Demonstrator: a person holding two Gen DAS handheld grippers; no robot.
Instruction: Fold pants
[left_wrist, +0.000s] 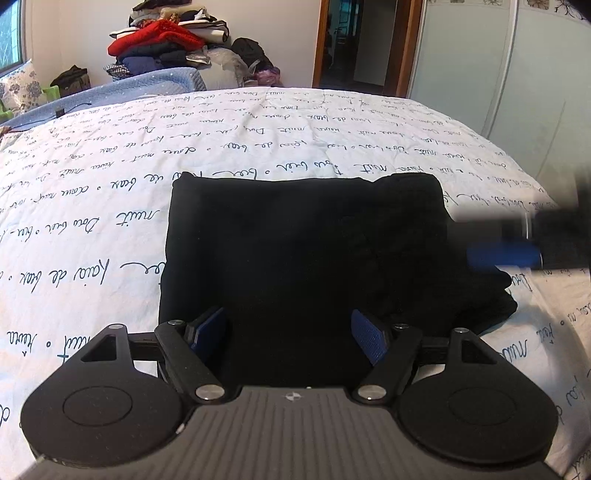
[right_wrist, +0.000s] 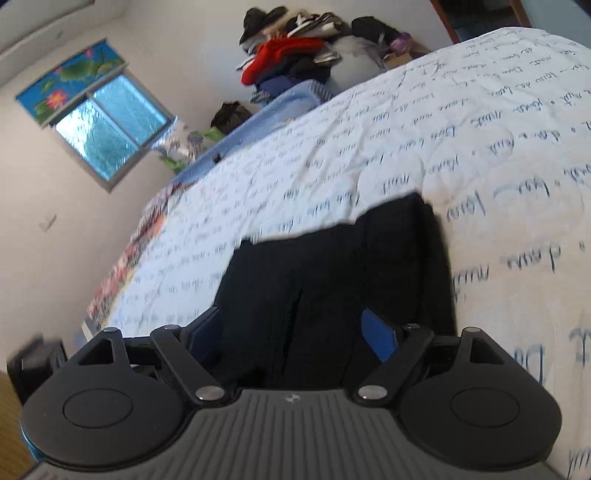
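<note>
The blue-padded fingers (left_wrist: 371, 341) of the left gripper (left_wrist: 290, 339) stand wide apart with nothing pinched between them, low over the near edge of the black fabric pants (left_wrist: 303, 254). The right gripper (right_wrist: 291, 338) also has its jaws spread, with only cloth beneath them and no grip on it; its view is tilted and blurred, and from the left camera it shows as a smeared dark shape with a blue pad at the pants' right side (left_wrist: 517, 247).

The pants lie as a compact, roughly square bundle in the middle of the white quilt printed with blue handwriting (left_wrist: 258, 140). The right edge looks lumpier than the left. I judge the folding done or nearly so, both tools having let go so the bundle rests undisturbed. A heap of red and dark clothes (left_wrist: 162, 40) sits far off against the wall.
</note>
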